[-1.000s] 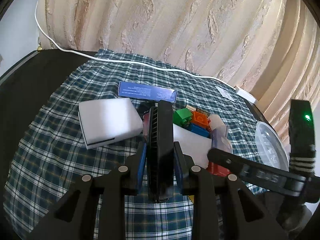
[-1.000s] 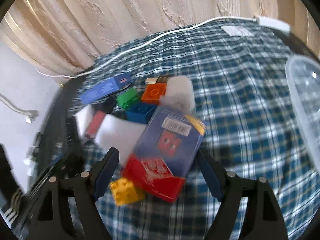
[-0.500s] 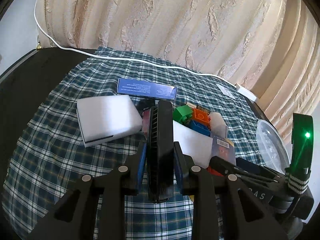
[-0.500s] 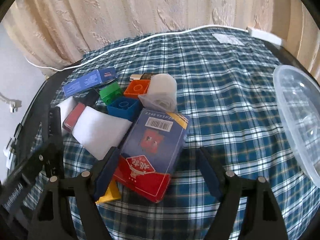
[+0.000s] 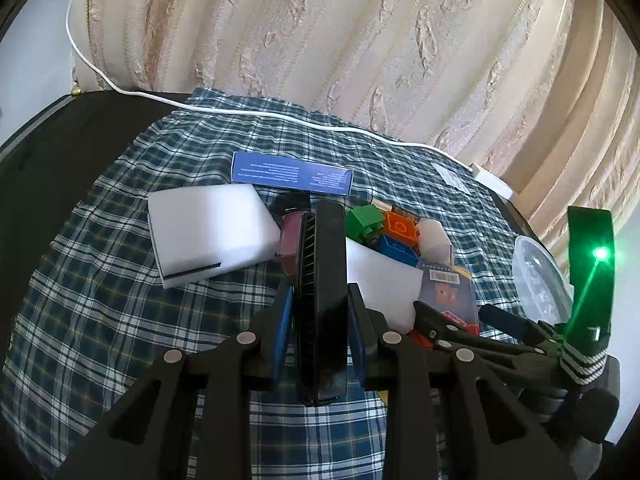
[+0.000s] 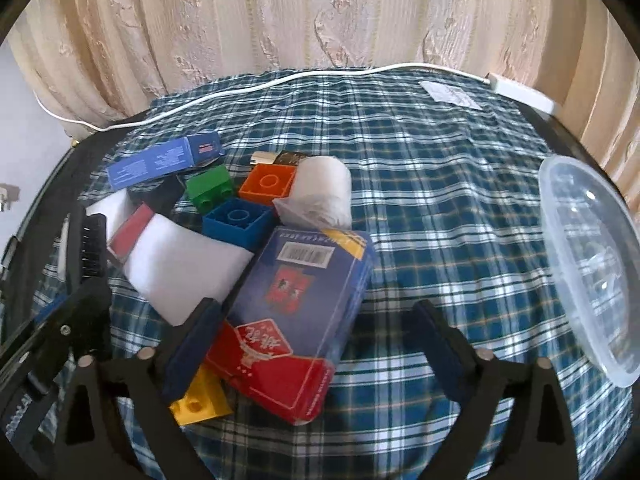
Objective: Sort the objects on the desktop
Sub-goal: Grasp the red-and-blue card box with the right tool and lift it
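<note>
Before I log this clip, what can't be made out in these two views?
- Yellow block, right wrist view: largely covered by the card box and the right claw, whose jaws are opening around the box.
- Clear container, right wrist view: cut off by the lens edge; contents unreadable.
- Black brush, left wrist view: lower end hidden between the left claw pads.
- Blue carton print: too small.

Left claw [image 5: 320,320], low in the frame: black angular arms with blue pads and round silver screws. Right claw [image 6: 316,344]: the same build; in the left view its green band glows, above white stripes.
</note>
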Motion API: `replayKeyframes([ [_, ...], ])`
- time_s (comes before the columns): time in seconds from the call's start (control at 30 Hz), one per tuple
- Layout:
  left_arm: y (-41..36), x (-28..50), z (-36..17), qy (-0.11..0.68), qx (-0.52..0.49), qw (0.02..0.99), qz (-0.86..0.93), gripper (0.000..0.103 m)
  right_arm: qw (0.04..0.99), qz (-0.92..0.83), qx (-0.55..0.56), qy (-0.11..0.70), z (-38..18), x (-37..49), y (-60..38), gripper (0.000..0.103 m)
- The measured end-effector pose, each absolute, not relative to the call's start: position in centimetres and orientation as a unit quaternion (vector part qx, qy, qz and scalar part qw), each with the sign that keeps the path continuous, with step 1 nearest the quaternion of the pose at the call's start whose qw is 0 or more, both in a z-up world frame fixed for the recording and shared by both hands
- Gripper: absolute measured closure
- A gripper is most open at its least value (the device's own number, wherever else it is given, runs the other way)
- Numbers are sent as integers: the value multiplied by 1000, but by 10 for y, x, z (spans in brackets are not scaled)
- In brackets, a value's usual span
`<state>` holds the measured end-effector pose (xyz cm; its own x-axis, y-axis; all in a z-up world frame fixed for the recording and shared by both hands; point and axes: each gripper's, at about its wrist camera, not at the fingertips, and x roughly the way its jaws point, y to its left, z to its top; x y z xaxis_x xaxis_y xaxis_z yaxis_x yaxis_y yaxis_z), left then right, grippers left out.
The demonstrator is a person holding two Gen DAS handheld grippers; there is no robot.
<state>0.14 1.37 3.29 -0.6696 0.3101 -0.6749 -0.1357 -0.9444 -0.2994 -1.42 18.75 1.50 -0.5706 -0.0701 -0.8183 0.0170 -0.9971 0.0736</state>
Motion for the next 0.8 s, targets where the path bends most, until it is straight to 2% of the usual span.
replayKeyframes([
  [0.37,14,1,31,-115,-391,125,904,75,17,-884,467,-11,7,-4,195,1],
  [0.47,14,1,32,-115,-391,129,904,75,11,-887,463,-3,8,2,201,10],
  [0.53,15,2,32,-115,-390,131,904,75,11,-891,454,-6,10,5,206,24],
  [0.57,15,2,33,-114,-389,131,905,75,14,-892,451,-10,11,6,208,28],
  [0.63,15,2,33,-114,-389,131,905,75,28,-894,446,-30,13,6,213,51],
  [0.67,15,2,32,-113,-389,131,905,75,36,-893,446,-41,14,5,215,56],
  [0.73,16,2,32,-113,-389,130,905,75,57,-889,448,-72,14,4,220,80],
  [0.8,16,2,33,-112,-387,130,906,75,61,-890,444,-85,13,6,223,82],
])
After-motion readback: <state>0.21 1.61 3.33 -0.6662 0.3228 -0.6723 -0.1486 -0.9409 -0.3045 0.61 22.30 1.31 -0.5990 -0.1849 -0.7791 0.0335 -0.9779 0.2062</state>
